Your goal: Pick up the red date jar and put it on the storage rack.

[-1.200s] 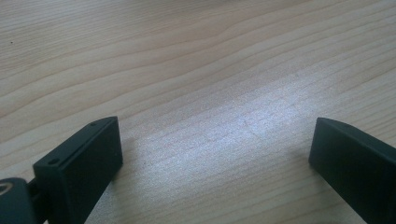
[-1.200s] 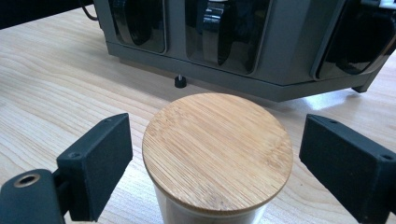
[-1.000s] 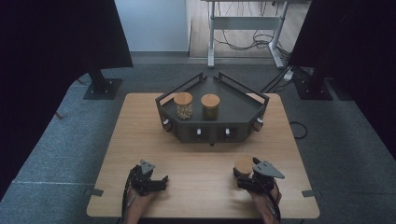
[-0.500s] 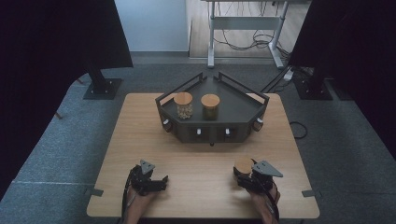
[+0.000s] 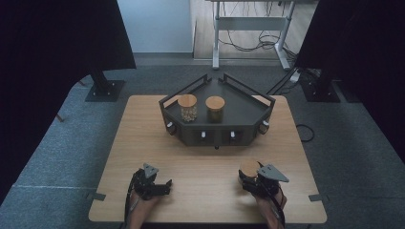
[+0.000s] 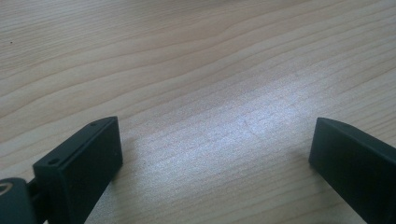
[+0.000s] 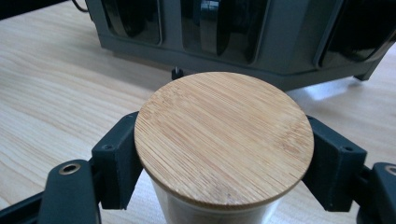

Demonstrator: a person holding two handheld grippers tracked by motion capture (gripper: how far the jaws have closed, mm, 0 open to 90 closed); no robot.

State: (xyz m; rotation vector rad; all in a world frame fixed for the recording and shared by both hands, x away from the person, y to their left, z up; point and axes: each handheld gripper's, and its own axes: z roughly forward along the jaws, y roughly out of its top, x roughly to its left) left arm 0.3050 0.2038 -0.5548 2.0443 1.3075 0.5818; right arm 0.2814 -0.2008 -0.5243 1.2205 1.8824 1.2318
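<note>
Left gripper [image 5: 165, 183] at table's 7 o'clock, jaws wide, nothing between. Right gripper [image 7: 224, 154] at 5 o'clock, jaws just closed, clamped on jar [image 7: 224, 140] below bamboo lid. Jar likely glass: rigid, slippery, breakable; grip body, not lid. Rack [image 5: 248, 112] at 12 o'clock carries two more jars.

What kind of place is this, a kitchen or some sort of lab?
Probably a lab or recording studio, not a kitchen. Black curtains hang around a bare wooden table, stands rest on grey carpet, and a person works with handheld grippers; the right gripper clamps a wooden-lidded jar.
</note>
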